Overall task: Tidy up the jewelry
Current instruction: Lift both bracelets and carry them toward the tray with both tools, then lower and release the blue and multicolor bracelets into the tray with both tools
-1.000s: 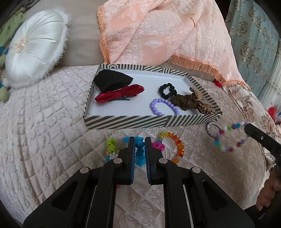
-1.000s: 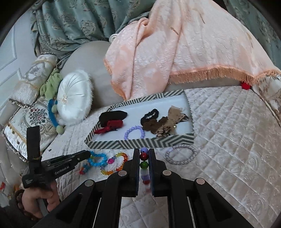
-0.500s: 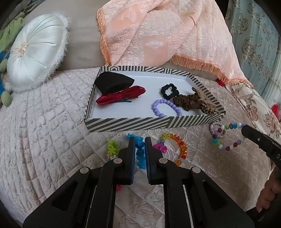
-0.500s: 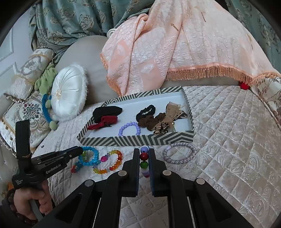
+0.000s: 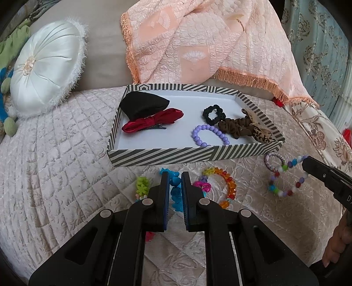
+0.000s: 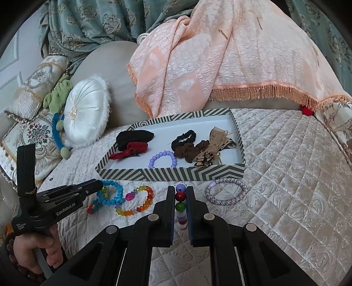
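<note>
A quilted, cream-pink embossed bedspread (image 6: pixel 286 176) covers the surface, with a peach textured throw edged in orange fringe (image 6: pixel 220 55) draped over a grey-beige rounded headboard (image 6: pixel 105 66) behind it. A round white satin cushion with a fuzzy trim and button centre (image 5: pixel 44 68) leans at the left, just beside a green and blue soft toy (image 6: pixel 58 105) and two ornate floral brocade pillows (image 6: pixel 26 136). Teal damask curtains (image 6: pixel 88 19) hang behind, and a small red object (image 6: pixel 307 111) sits under the fringe at the right, too small to identify.
</note>
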